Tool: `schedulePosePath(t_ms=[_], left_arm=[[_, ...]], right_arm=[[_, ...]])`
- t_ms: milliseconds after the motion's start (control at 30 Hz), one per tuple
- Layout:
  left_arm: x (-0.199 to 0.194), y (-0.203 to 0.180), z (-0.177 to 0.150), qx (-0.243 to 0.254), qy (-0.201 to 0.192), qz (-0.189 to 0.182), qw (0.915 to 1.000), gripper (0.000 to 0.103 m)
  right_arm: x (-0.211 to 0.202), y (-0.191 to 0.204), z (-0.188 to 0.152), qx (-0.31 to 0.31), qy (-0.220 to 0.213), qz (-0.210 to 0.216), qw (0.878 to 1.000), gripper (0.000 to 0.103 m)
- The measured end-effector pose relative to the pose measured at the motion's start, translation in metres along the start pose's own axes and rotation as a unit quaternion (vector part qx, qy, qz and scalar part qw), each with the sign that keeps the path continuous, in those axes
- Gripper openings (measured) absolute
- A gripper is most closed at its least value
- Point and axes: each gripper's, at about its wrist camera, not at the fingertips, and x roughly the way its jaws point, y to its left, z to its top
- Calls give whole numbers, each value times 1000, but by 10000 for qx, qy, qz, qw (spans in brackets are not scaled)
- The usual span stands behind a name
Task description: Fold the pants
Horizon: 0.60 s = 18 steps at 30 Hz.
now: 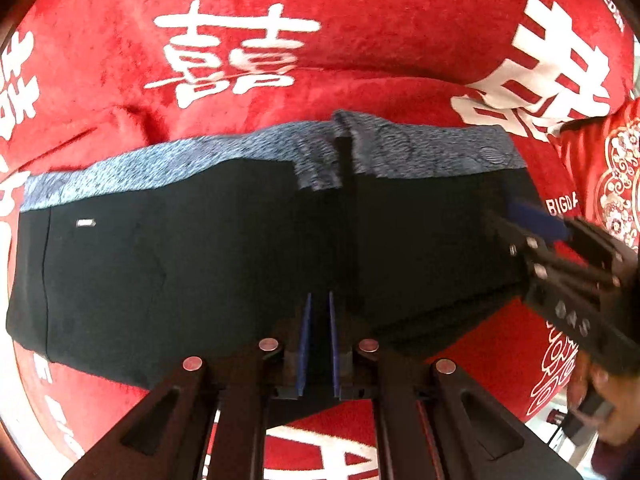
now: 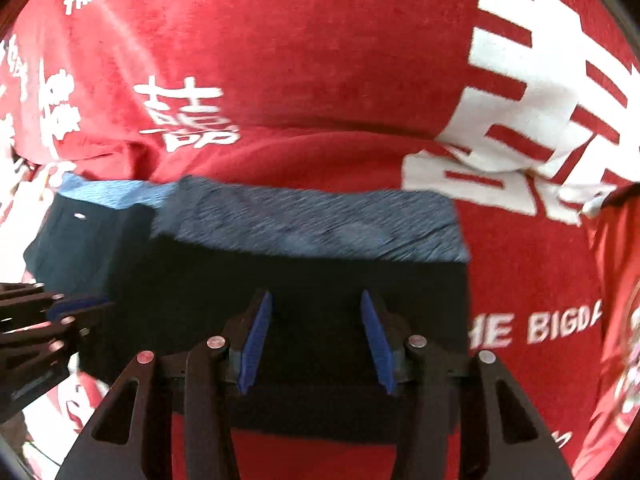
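Two claws hover over the black pants with a blue-grey waistband (image 1: pixel 224 248) spread on the red plush cloth (image 1: pixel 360 40): left claw (image 1: pixel 319 312) closed empty, right claw (image 2: pixel 316 312) half-open, empty, apparently ready to pinch an edge for folding.

Even bright light, soft shadows; strong fisheye bending, dark corners; right wrist view motion-blurred, left sharper.
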Motion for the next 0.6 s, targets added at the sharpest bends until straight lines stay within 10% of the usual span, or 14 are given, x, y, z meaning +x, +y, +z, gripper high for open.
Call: schedulePosePath(t_ms=[200, 300, 600], left_arm=[[0, 21, -10, -179, 58, -6, 9998, 17], [-5, 37, -15, -466, -64, 3, 9989, 92], [-6, 65, -24, -621, 19, 396, 9973, 92]], right_arm=[[-2, 27, -12, 136, 116, 206, 9996, 52], [-3, 42, -10, 6, 83, 190, 9998, 52], [18, 83, -17, -354, 468, 194, 9981, 51]])
